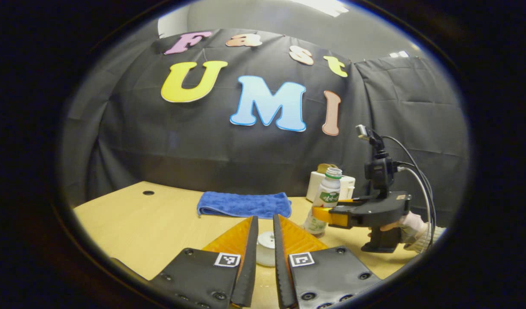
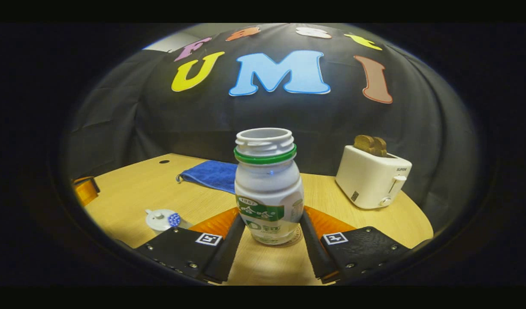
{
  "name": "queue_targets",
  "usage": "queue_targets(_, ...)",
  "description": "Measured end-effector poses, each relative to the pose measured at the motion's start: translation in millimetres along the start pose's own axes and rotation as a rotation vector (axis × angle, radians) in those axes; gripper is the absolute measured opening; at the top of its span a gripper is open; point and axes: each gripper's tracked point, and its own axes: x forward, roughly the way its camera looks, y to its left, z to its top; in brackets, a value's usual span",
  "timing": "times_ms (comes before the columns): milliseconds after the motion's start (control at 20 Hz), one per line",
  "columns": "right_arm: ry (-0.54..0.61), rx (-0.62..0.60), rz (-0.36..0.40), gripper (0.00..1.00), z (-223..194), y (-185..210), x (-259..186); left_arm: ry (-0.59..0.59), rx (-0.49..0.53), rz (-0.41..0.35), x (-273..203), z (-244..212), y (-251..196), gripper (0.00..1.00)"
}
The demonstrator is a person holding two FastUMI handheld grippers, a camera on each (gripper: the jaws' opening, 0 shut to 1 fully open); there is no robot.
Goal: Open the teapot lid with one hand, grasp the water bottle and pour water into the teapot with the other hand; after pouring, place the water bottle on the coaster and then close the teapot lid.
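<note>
Left tool (image 1: 265, 240): fingers narrowly parted, astride teapot lid (image 1: 266, 246), press not discernible.
Right tool (image 2: 269, 234): flanking water bottle (image 2: 268, 189) base, jaws spread, contact unclear.
Bottle: upright, uncapped, on coaster (image 2: 288, 241), long axis vertical, nearer right tool.
Teapot (image 2: 162, 219): left of bottle.
Count: one bottle, one teapot, one blue cloth (image 2: 209, 174), one toaster (image 2: 372, 176) toward table (image 2: 130, 193) far edge.

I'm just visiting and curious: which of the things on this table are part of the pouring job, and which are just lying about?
Part of the job:
- water bottle, uncapped, standing between the right gripper fingers
- teapot, lid on
- left gripper, either side of the teapot lid
- coaster, seemingly under the bottle

Just lying about:
- blue cloth
- white toaster holding toast
</note>
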Motion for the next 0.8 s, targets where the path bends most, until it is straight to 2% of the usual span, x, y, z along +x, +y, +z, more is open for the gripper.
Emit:
queue_targets(50,-0.001,-0.002,-0.012,0.56,1,-3,5,0.0,-0.004,0.005,-3,-1,3,0.28)
queue_targets(100,-0.002,-0.007,-0.03,0.71,2,-6,10,0.0,-0.008,0.012,-6,-4,8,0.29)
queue_targets(200,0.011,-0.016,-0.05,0.7,2,-10,19,0.004,-0.017,0.017,-9,-9,13,0.3)
queue_targets(250,0.017,-0.012,-0.049,0.56,1,-11,22,0.004,-0.019,0.018,-11,-10,15,0.3)
queue_targets(300,0.023,-0.004,-0.049,0.71,0,-11,26,0.004,-0.019,0.022,-11,-10,18,0.3)
queue_targets(800,0.046,0.059,-0.081,0.73,-12,-14,26,-0.011,-0.012,0.02,-13,-13,21,0.31)
